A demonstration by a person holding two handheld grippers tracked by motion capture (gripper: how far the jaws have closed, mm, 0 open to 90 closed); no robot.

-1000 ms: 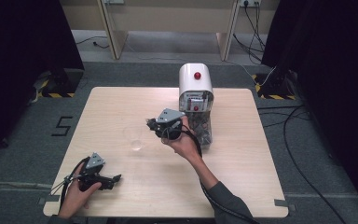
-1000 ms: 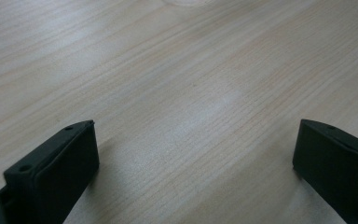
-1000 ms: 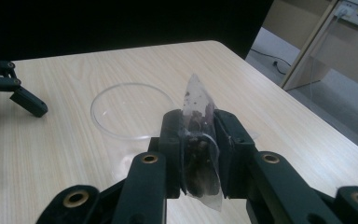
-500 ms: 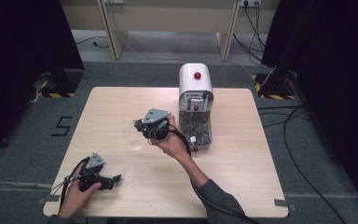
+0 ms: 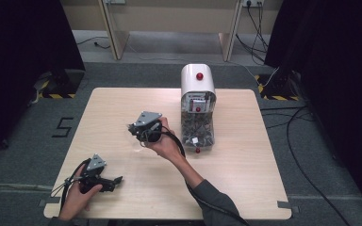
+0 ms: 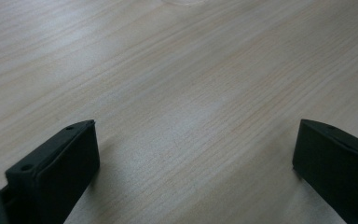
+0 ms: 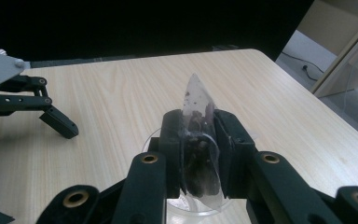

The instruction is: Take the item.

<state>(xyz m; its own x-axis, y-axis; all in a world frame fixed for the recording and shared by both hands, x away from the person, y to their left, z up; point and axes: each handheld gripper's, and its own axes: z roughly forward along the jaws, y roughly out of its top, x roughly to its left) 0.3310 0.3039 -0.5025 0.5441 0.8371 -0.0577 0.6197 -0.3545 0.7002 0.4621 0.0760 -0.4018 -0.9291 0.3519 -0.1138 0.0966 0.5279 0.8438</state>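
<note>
Clear plastic packet (image 7: 199, 140) of dark bits, pinched flat between the closed jaws of the right gripper (image 7: 198, 156) and held above a clear round dish (image 7: 186, 205) on the wooden table (image 5: 245, 179). The high view places this gripper (image 5: 146, 128) near the table's middle, left of the white dispenser (image 5: 198, 109) with its red knob; packet and dish cannot be made out there. Left gripper (image 5: 104, 181) rests at the near left corner; its own view shows jaws wide apart over bare wood, holding nothing. A floor marking (image 5: 62, 127) reads "5".
</note>
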